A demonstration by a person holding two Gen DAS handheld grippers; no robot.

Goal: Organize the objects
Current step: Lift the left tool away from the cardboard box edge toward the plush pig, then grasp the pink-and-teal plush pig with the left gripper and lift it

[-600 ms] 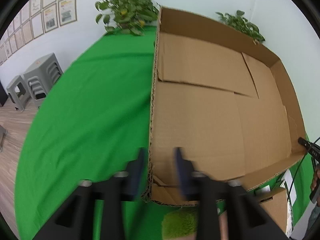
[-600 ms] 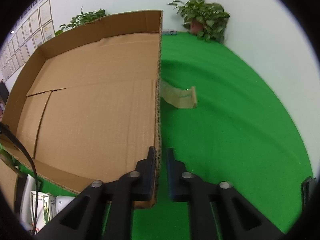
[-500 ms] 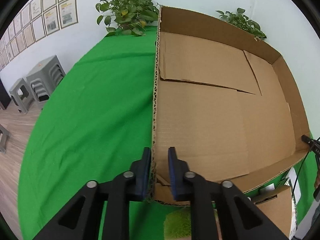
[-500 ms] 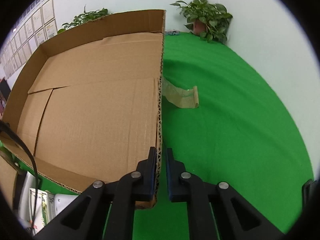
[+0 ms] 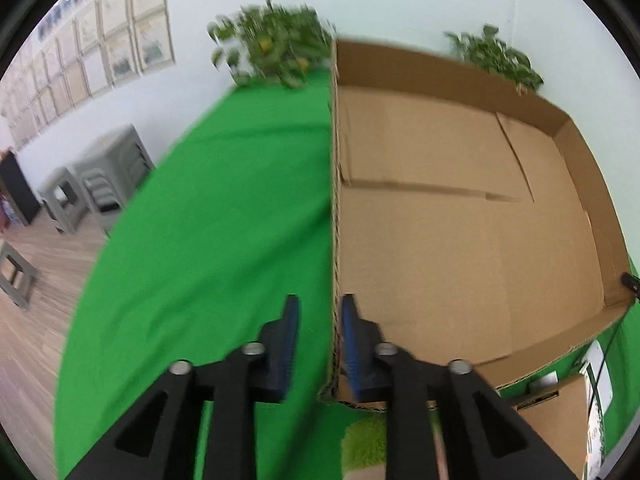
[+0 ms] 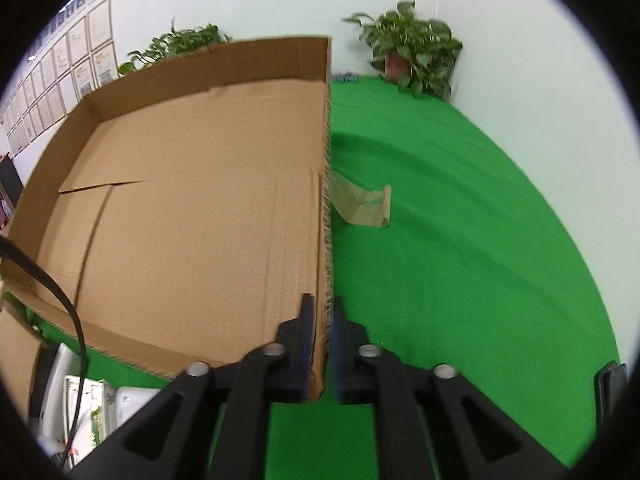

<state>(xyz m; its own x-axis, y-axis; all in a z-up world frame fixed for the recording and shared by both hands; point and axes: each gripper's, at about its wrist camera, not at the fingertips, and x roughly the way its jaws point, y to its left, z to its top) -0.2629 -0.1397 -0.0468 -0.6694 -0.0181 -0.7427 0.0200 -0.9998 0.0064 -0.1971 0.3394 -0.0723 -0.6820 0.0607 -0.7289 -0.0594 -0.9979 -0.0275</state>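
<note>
Cardboard box (image 5: 460, 216) sits on your green counter (image 5: 224, 216). Your right gripper (image 6: 323, 344) clamps its right wall; your left gripper (image 5: 316, 344) straddles the left wall, jaws parted. Packets (image 6: 92, 404) below are blurred, print unreadable.

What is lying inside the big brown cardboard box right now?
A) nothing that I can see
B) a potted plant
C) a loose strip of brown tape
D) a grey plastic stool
A: both wrist views show only the bare floor flaps of the big brown cardboard box; no object lies in it.
</note>
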